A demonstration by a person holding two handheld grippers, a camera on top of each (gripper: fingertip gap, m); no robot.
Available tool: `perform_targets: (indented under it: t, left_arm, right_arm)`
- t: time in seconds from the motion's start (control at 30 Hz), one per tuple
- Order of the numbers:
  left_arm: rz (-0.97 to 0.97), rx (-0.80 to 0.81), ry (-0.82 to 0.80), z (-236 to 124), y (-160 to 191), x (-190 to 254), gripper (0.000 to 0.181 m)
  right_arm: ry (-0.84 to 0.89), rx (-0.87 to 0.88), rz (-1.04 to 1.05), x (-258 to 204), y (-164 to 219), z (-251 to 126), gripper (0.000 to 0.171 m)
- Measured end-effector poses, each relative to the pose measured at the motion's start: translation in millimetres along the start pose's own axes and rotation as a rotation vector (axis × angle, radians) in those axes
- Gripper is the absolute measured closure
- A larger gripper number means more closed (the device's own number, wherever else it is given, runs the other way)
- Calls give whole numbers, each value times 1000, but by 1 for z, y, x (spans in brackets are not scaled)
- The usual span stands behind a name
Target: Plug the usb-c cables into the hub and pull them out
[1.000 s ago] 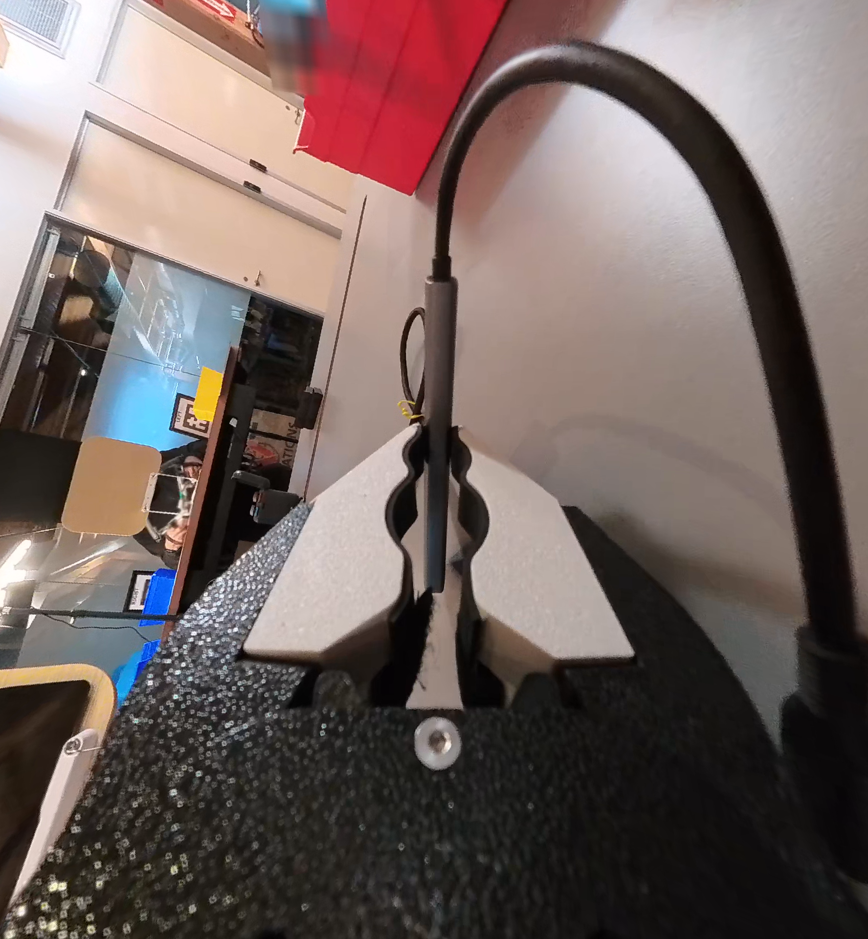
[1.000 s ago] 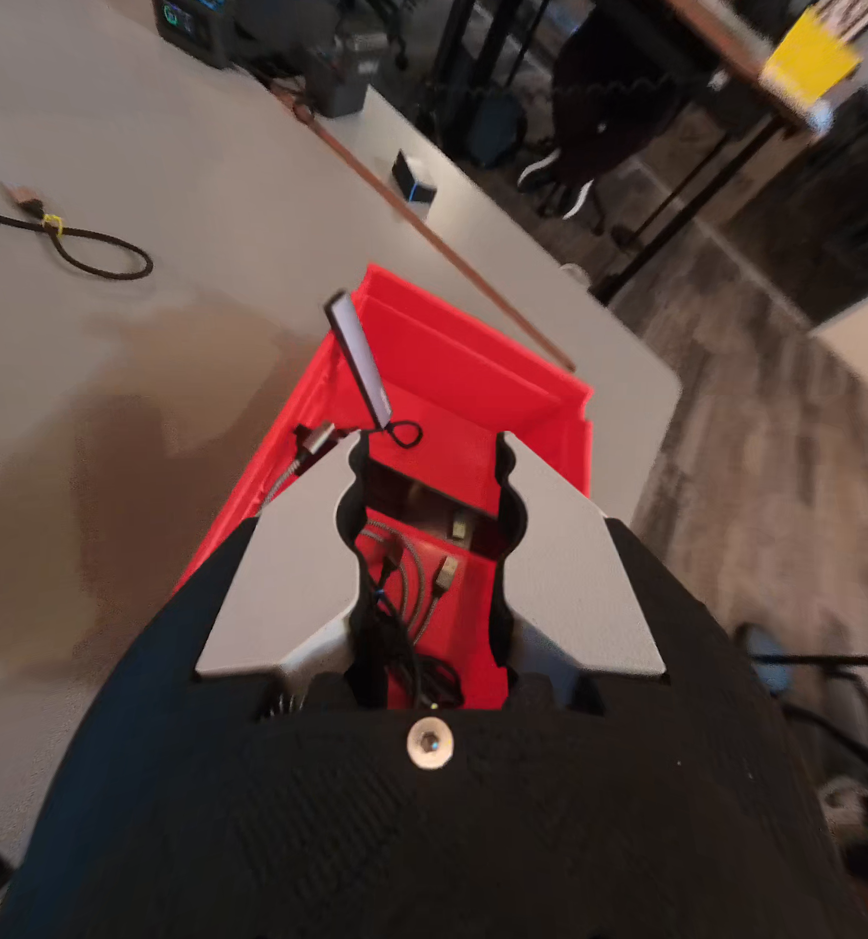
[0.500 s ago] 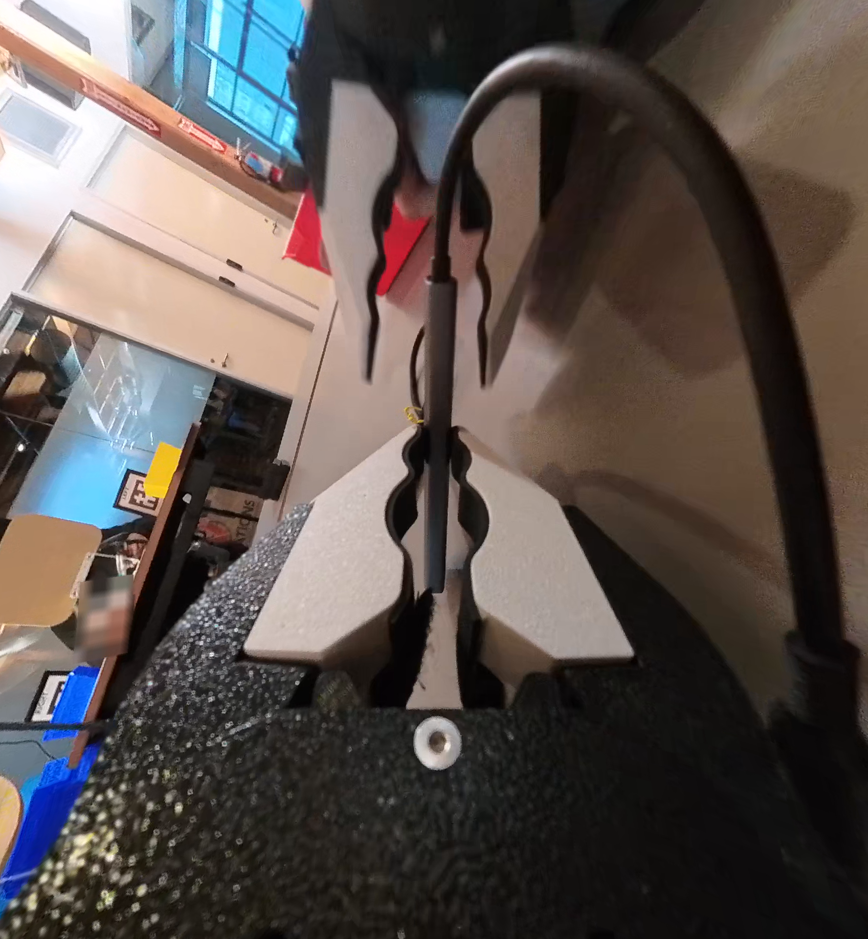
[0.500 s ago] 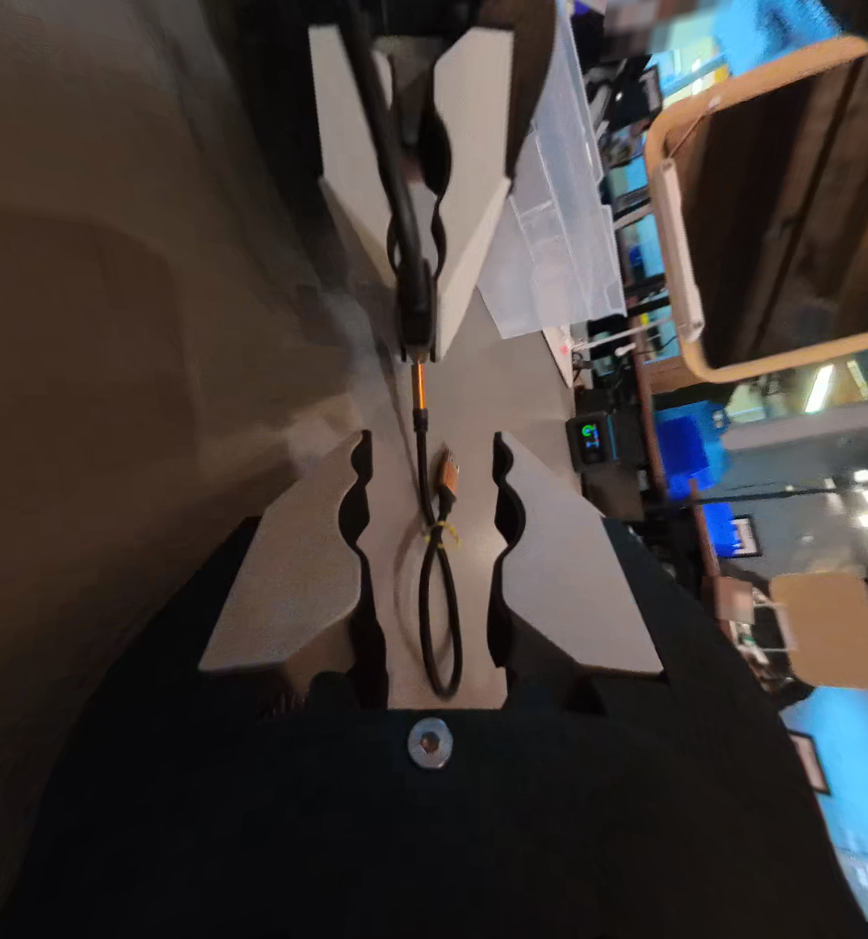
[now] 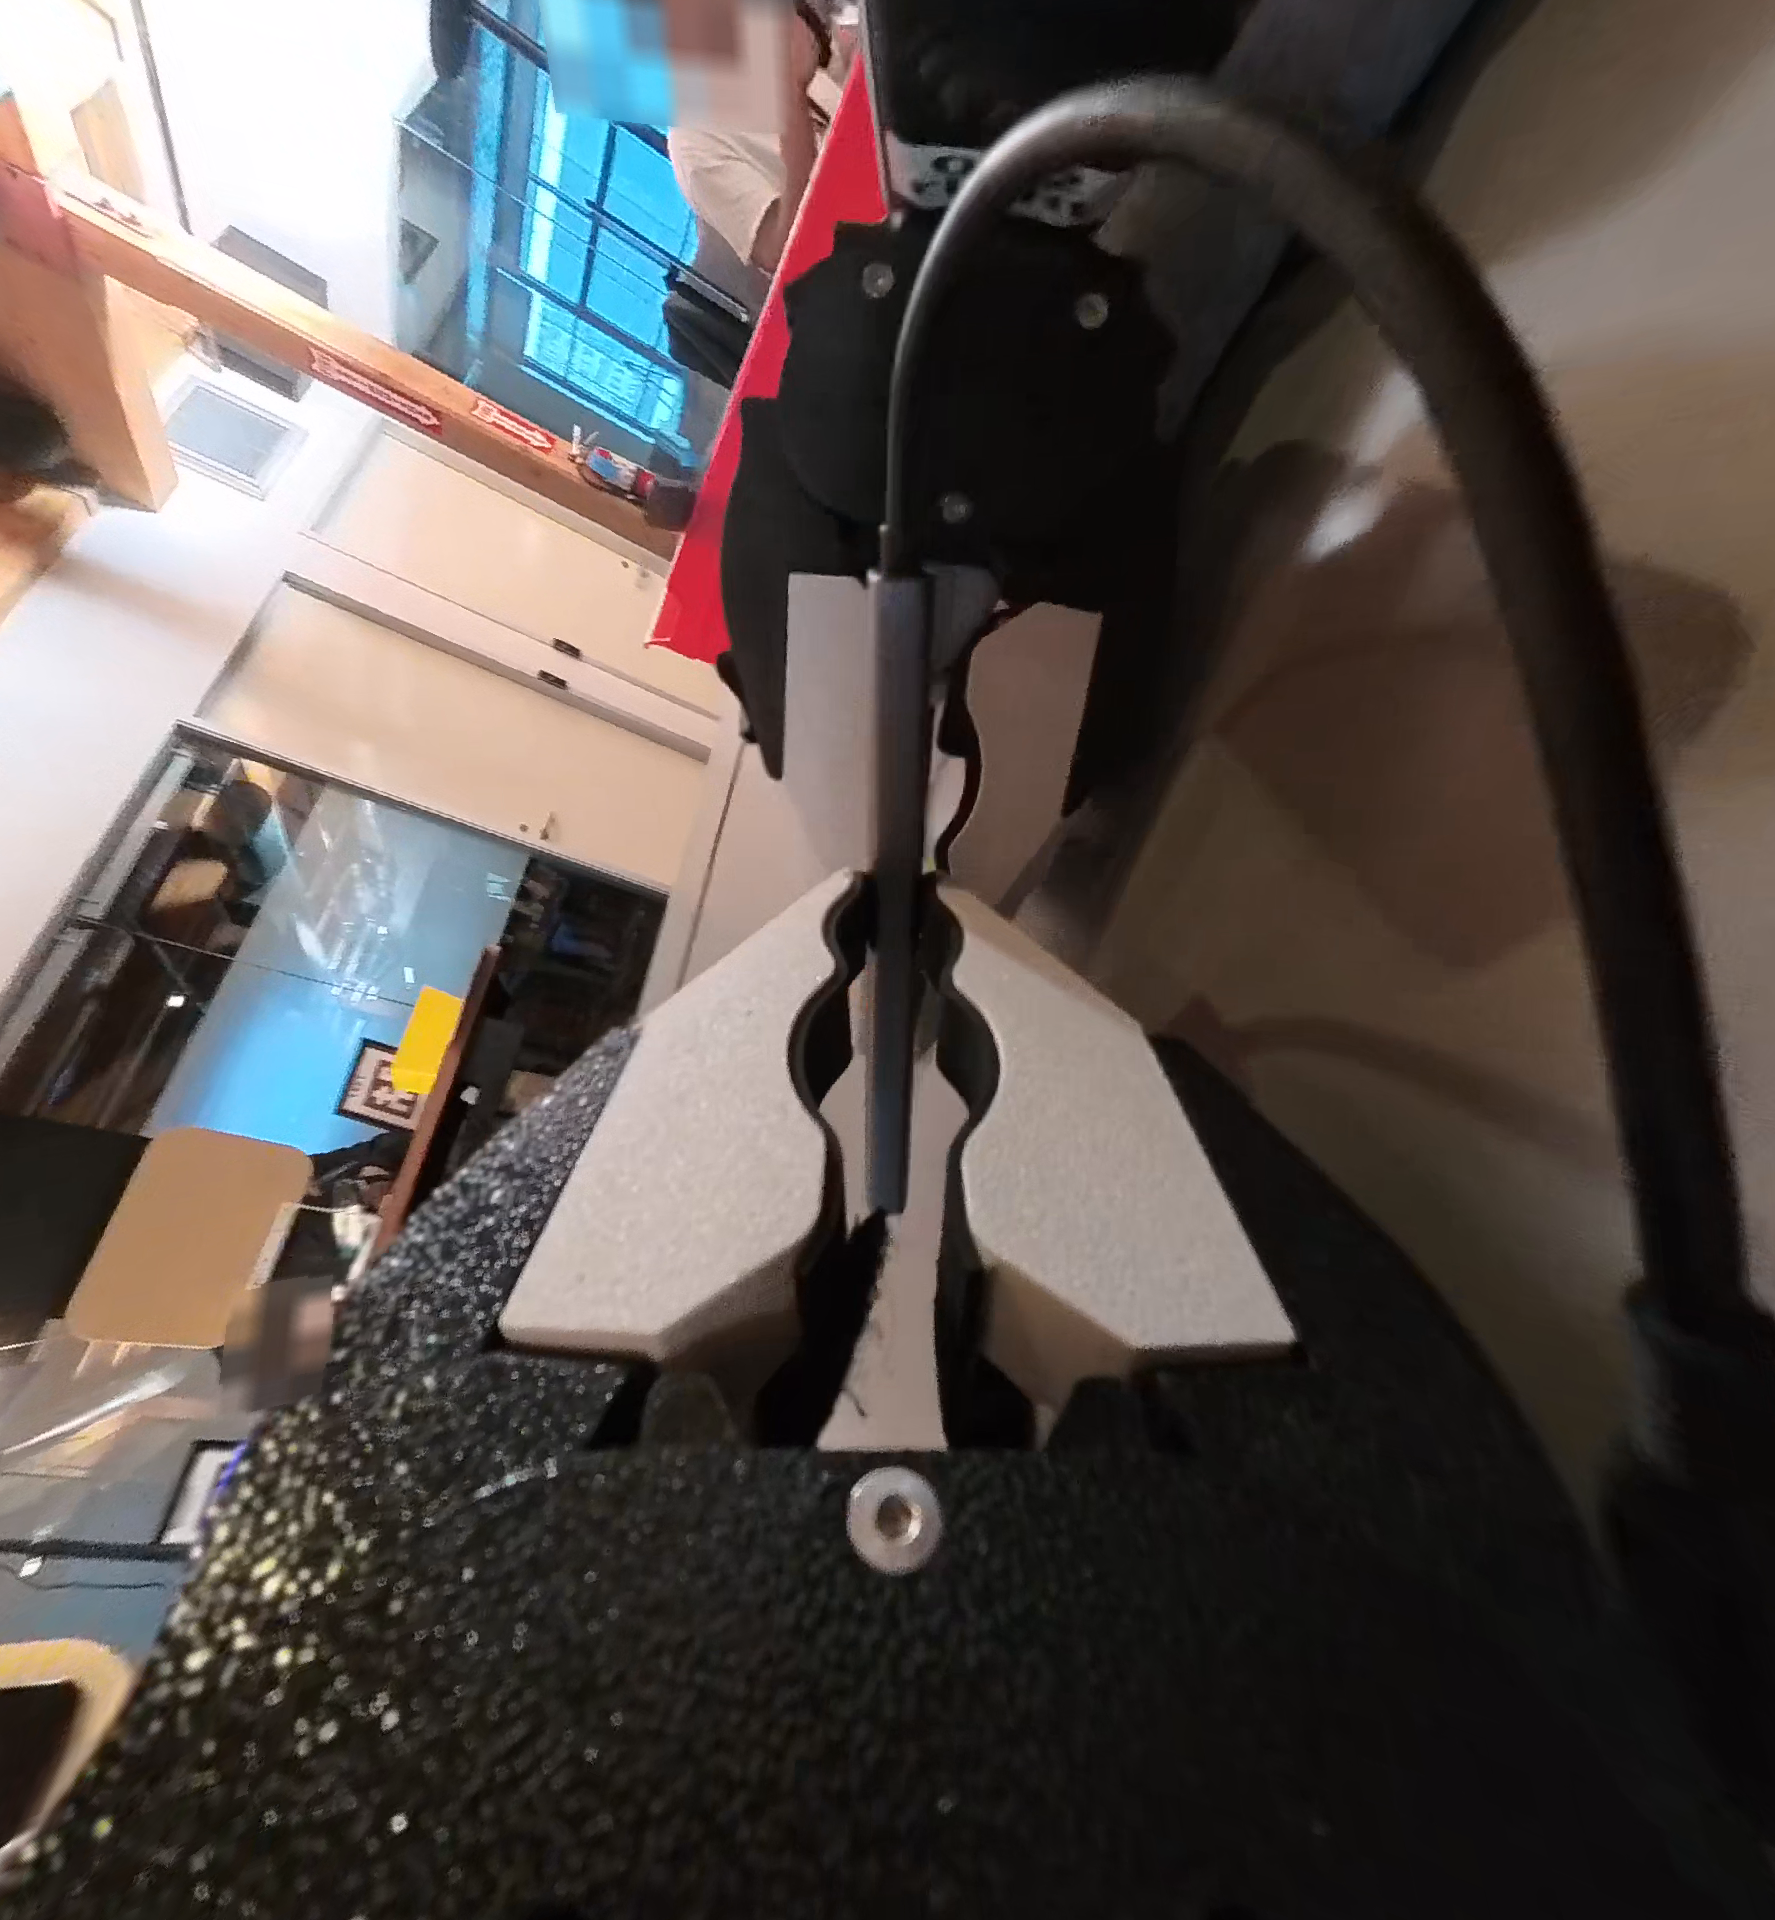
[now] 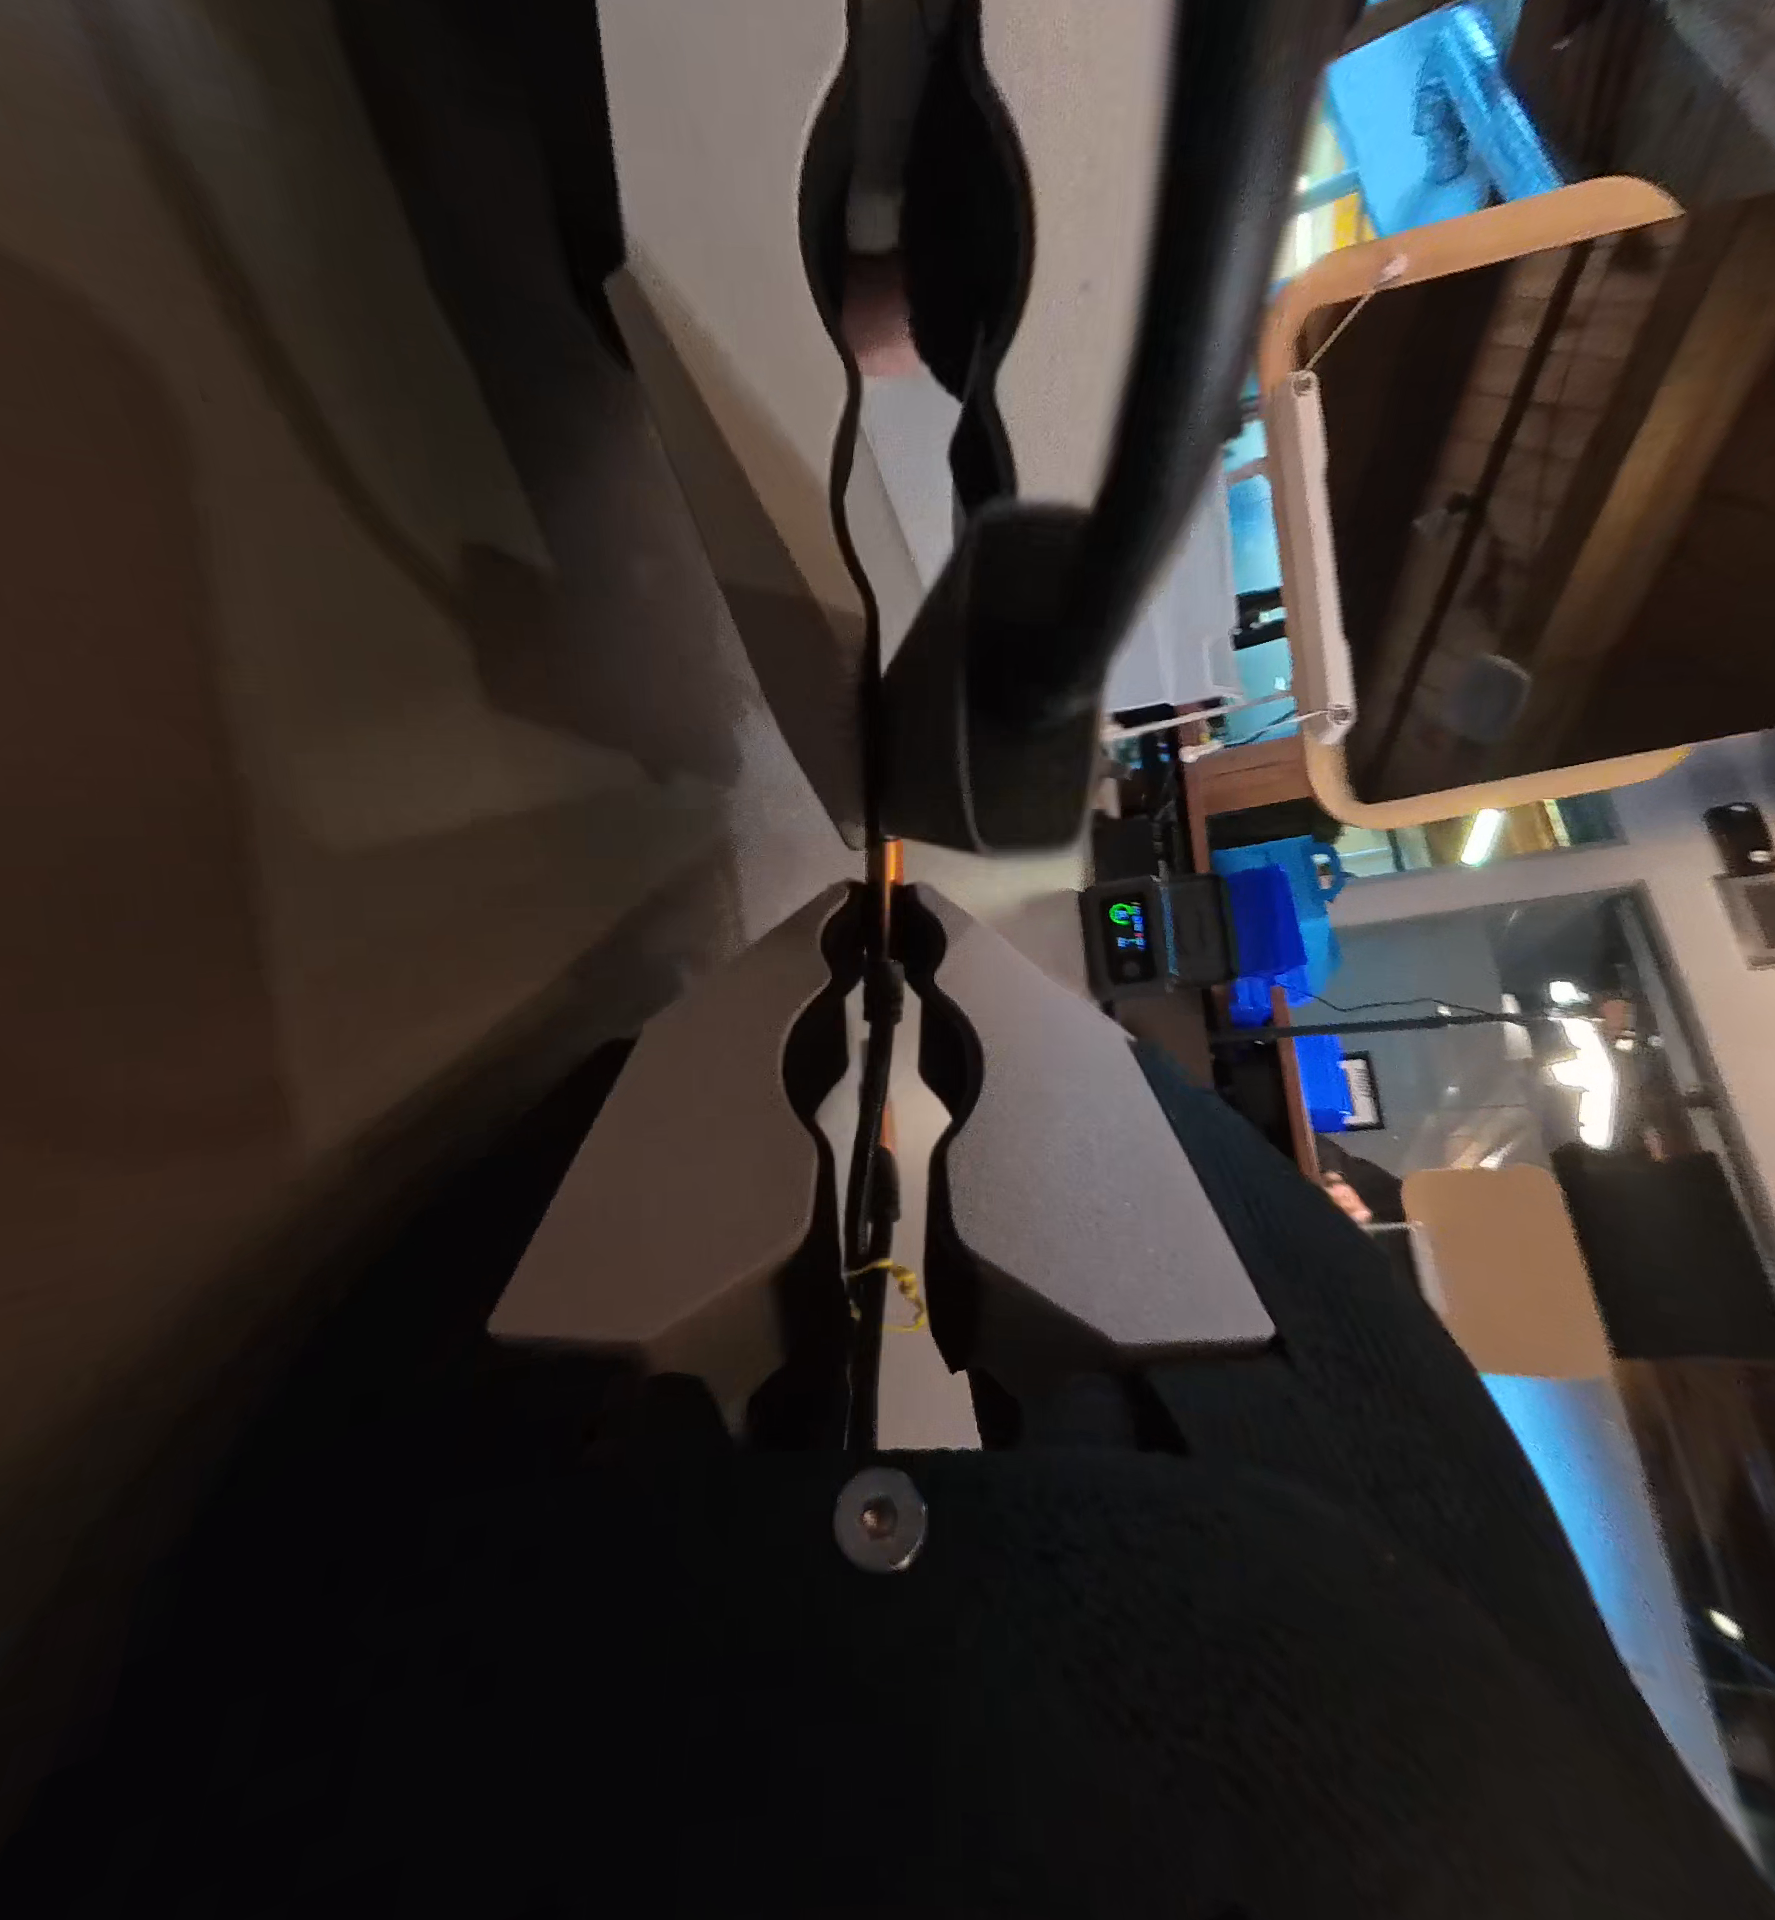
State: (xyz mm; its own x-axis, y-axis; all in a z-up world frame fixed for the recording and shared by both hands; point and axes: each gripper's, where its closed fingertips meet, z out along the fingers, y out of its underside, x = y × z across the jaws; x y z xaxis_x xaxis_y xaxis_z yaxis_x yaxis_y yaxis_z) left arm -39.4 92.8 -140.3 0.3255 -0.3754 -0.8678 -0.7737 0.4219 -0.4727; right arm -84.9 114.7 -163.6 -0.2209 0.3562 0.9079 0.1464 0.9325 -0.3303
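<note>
So the left gripper [image 5: 895,909] has its grey fingers clamped on the slim dark-grey metal hub [image 5: 898,883], held edge-on and running toward 12 o'clock, with the hub's thick black cable [image 5: 1548,582] arcing over to 3 o'clock. The right gripper [image 6: 878,914] comes in nose to nose from 12 o'clock in the left wrist view, pinched shut on the thin black usb-c cable with the orange plug [image 6: 888,862]. That plug sits right at the hub's edge between both sets of tips, above the beige table [image 5: 1641,312], but I can't tell if it's actually seated.

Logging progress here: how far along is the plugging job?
Done: left gripper clamps the hub; right gripper clamps the orange-tipped cable. In hand: both face each other, tips nearly meeting. Whether it is seated is unclear. Left: pulling out.
</note>
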Motion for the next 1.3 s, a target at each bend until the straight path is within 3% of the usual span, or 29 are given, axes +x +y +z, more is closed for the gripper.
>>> perform_targets:
  t: [0.17,0.3,0.8,0.87,0.93,1.0,1.17,1.3]
  left_arm:
    - [61,-171,-115,5,30,-15,151]
    - [97,-212,-65,6,34,-6,173]
    - [167,-337,-88,11,44,-10,173]
    - [160,-420,-159,-8,64,-25,173]
    - [-31,-368,-213,-16,64,-40,174]
    - [-82,-330,-203,-7,59,-40,173]
    - [14,-315,-185,-5,53,-33,173]
    - [-48,-313,-180,-4,58,-35,173]
  right_arm:
    - [38,-18,4,6,8,-5,167]
    - [56,-22,-18,7,7,-5,167]
    - [60,-94,-115,11,26,-9,167]
    - [100,-292,-118,25,79,-25,167]
    - [180,-296,44,49,97,-52,167]
    - [241,-237,168,73,82,-65,168]
    - [330,-214,247,148,39,-111,168]
    - [259,-314,513,175,66,-179,168]
